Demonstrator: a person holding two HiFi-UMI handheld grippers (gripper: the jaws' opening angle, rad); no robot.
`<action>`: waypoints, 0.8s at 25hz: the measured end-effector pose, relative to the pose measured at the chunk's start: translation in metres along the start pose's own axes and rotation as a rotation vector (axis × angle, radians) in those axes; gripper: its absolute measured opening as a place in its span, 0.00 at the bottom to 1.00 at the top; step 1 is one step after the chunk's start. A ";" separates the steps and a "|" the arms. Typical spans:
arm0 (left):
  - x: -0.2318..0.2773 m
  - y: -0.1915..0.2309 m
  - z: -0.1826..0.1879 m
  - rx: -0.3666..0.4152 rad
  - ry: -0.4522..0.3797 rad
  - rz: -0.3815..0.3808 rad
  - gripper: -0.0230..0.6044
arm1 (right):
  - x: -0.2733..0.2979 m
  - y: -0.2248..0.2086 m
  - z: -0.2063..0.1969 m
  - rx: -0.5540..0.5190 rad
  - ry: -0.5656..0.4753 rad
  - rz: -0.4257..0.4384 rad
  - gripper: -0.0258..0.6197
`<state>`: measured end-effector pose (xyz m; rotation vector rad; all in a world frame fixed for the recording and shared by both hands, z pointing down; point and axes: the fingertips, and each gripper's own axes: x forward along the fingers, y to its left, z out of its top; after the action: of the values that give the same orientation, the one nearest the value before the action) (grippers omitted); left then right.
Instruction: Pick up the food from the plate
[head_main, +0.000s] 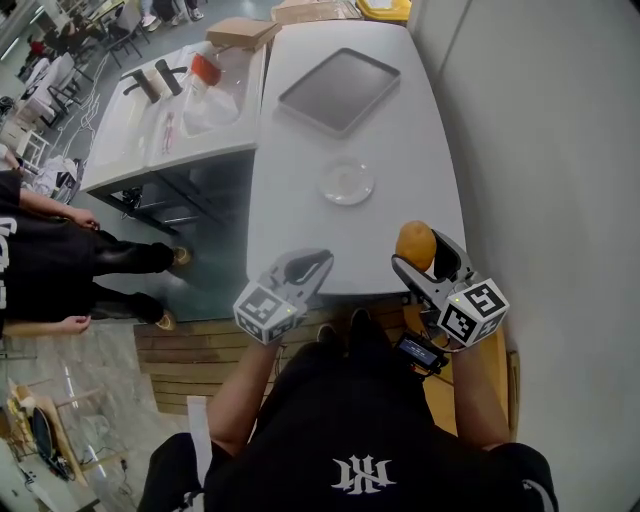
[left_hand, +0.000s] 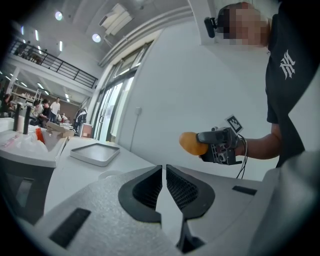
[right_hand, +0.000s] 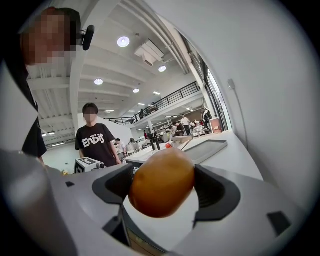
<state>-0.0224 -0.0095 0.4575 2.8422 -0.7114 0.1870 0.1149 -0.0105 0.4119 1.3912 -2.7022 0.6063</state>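
Near the clear plate (head_main: 328, 191), right gripper (head_main: 421, 252) fingers are pinching smooth orange food (head_main: 413, 242), perhaps bread; left gripper (head_main: 311, 266) fingers are pressing together; a tray (head_main: 338, 90) is lying beyond.

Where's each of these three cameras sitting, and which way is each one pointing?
Head view: on the person's head, looking steeply down at the table; torso, forearms, left gripper and right gripper show.
Left gripper view: on the left gripper, looking along its shut jaws across the table; the person's right arm and torso show.
Right gripper view: on the right gripper, looking past the held orange food into the hall; the person's shirt shows.
Shared: the tray appears in all three.
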 end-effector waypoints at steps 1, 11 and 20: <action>-0.003 0.001 -0.001 0.000 -0.004 0.000 0.05 | -0.001 0.002 0.000 0.003 -0.008 -0.006 0.57; -0.008 0.000 0.004 0.015 -0.018 -0.026 0.05 | -0.019 0.009 0.004 0.015 -0.051 -0.054 0.57; -0.003 -0.015 0.006 0.031 -0.012 -0.079 0.05 | -0.028 0.011 0.009 0.025 -0.086 -0.079 0.57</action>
<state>-0.0176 0.0034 0.4484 2.8968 -0.6018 0.1696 0.1244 0.0135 0.3943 1.5568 -2.6980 0.5898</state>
